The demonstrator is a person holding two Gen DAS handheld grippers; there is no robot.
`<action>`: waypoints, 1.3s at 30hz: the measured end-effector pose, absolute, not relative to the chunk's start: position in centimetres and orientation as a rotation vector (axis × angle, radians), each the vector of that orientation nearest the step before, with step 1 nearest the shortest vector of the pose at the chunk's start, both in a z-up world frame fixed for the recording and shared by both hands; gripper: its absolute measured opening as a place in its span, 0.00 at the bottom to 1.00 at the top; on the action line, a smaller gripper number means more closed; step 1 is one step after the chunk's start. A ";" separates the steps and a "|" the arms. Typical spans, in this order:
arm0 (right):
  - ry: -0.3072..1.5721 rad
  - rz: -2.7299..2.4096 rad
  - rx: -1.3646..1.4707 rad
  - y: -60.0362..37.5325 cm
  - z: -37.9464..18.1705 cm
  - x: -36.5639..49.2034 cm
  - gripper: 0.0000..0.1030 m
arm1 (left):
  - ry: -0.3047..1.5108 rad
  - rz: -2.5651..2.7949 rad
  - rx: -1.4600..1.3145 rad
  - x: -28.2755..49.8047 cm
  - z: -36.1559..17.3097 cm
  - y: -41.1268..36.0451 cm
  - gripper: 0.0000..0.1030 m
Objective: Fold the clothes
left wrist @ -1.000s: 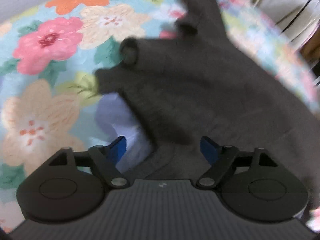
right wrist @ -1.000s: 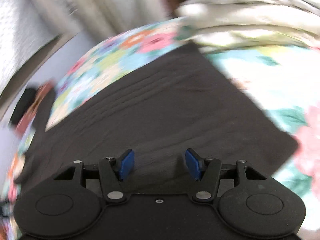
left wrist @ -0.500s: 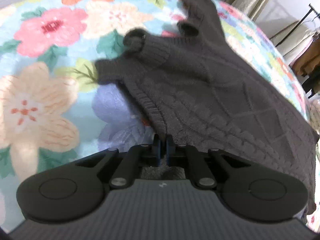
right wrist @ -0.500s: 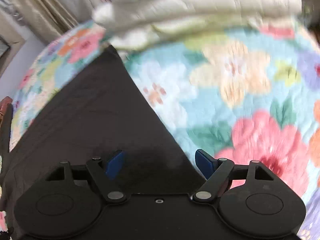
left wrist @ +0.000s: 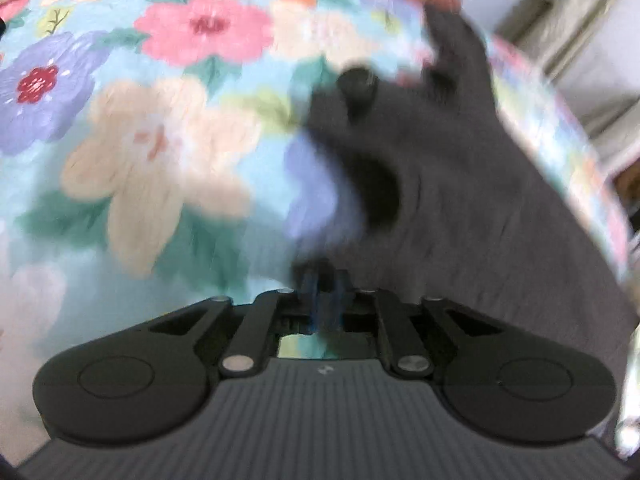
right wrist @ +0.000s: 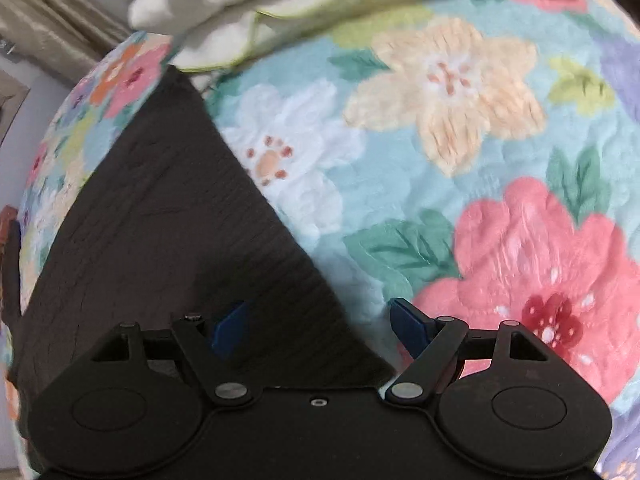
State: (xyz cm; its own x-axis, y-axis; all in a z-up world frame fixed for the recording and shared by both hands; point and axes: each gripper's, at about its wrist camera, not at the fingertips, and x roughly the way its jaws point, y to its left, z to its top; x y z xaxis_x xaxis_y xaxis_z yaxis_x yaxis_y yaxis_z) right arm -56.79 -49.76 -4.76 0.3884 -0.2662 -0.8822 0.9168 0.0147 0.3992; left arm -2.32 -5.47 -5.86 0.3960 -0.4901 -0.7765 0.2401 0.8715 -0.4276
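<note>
A dark grey knit sweater (left wrist: 460, 184) lies on a floral bedspread (left wrist: 152, 152). In the left wrist view, blurred by motion, my left gripper (left wrist: 322, 300) is shut on the sweater's left side edge and lifts it, so a fold of the knit hangs above the bedspread. In the right wrist view the sweater's lower part (right wrist: 160, 232) lies flat, its ribbed hem running diagonally. My right gripper (right wrist: 320, 326) is open, its blue pads straddling the hem's near corner, left pad over the knit, right pad over the bedspread (right wrist: 460, 200).
A pile of cream bedding or pillows (right wrist: 288, 4) lies at the far end of the bed in the right wrist view. Curtains (left wrist: 580, 12) and a wall stand beyond the bed's far right side.
My left gripper, open a second ago, closed on the sweater's edge and now lifts it. My right gripper swung to the hem corner and stays open.
</note>
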 end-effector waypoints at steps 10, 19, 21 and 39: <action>0.542 -1.064 1.297 -48.6 -3.8 -58.4 0.80 | 1.017 -0.471 -0.282 7.2 -9.3 -7.6 0.68; 0.777 -1.084 1.031 -48.5 -3.4 -53.6 0.80 | 0.803 -0.450 -0.250 -0.3 -2.8 -5.1 0.05; 0.780 -1.080 1.001 -48.3 -3.1 -53.3 0.80 | 0.844 -0.420 -0.216 -0.4 -3.6 -5.6 0.05; 0.398 -0.344 0.753 -35.0 3.5 -43.0 0.80 | 1.190 -0.471 -0.379 -6.8 -6.1 -5.8 0.85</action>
